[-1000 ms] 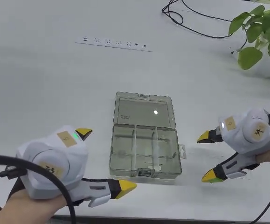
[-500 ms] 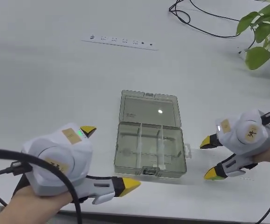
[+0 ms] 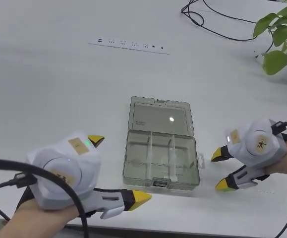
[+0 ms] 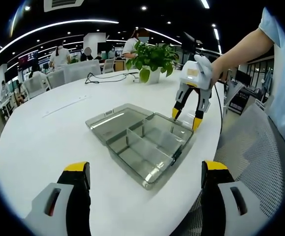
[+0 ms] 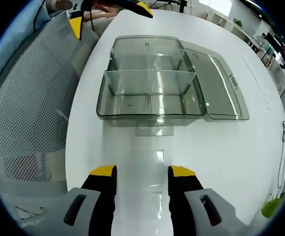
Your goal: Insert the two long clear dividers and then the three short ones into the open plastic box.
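**Long dividers in, short ones not yet placed**

The open plastic box (image 3: 127,161) sits in the middle of the white tabletop (image 3: 59,89), its lid (image 3: 160,116) folded flat behind it. Two long dividers (image 3: 148,156) stand in it front to back, side by side, splitting it into three lanes. So the first part of the task looks done.

I cannot make out any cross pieces between the lanes in the head view. In the right gripper view, a faint upright line in the near lane may be a slot rib or a short piece, and I cannot tell which.

In that same view, clear flat pieces (image 5: 155,130) lie on the tabletop in a row from the box wall towards the tool. I take them for the short dividers, though glare makes the count uncertain. By this reading, the three short ones are what is left.

The left tool (image 3: 117,169) hangs near the box's front left corner, jaws wide apart and empty. The right tool (image 3: 221,171) is just right of the box, jaws parted with nothing between them.

For writing, each tool carries a tan sticker (image 3: 74,146), and the right one also has a round dark mark (image 3: 260,143). Both look handwritten, and neither can be read. Faint small print on the lid (image 3: 140,122) is too small to read. The power strip (image 3: 128,44) shows no legible text.
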`<control>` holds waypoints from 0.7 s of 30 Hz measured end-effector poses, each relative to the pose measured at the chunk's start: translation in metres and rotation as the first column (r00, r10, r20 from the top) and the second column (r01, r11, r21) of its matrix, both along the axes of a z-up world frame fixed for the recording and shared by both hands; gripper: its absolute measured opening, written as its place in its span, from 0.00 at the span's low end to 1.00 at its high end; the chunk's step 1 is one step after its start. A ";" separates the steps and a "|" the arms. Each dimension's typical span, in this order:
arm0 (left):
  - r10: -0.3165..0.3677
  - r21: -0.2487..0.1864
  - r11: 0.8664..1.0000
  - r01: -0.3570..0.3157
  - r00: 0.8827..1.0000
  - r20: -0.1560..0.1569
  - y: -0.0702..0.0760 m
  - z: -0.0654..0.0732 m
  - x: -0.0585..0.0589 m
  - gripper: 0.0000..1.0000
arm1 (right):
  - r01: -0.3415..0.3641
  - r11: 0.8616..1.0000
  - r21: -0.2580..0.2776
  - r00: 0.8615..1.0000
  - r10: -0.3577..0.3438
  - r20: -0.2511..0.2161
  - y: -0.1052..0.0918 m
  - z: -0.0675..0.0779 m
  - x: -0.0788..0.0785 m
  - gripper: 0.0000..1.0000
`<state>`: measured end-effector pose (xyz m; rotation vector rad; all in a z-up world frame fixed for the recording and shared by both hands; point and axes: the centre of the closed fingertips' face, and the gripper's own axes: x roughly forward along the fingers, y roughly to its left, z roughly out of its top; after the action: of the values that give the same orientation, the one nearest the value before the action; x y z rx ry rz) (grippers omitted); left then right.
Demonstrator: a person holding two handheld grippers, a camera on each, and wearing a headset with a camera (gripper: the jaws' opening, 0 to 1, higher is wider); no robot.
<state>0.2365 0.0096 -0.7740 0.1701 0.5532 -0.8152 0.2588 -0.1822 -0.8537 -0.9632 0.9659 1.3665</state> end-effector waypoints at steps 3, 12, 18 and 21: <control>-0.002 0.000 1.000 0.002 1.000 0.000 0.000 0.000 0.000 0.96 | 0.001 1.000 -0.001 1.000 -0.001 0.001 0.000 -0.001 0.000 0.41; -0.006 0.002 1.000 0.006 1.000 0.000 -0.001 0.000 0.001 0.96 | 0.003 1.000 -0.002 1.000 -0.003 0.005 0.001 -0.001 0.002 0.38; -0.008 0.003 1.000 0.008 1.000 -0.002 -0.002 0.000 0.001 0.95 | -0.028 0.999 -0.016 0.999 0.029 0.029 0.001 -0.002 0.000 0.36; -0.011 0.003 1.000 0.011 1.000 -0.002 -0.003 0.000 0.001 0.95 | -0.028 0.999 -0.014 0.999 0.029 0.026 0.001 -0.002 -0.001 0.34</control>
<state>0.2375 0.0063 -0.7743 0.1752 0.5551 -0.8256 0.2580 -0.1814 -0.8553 -1.0066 0.9462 1.3690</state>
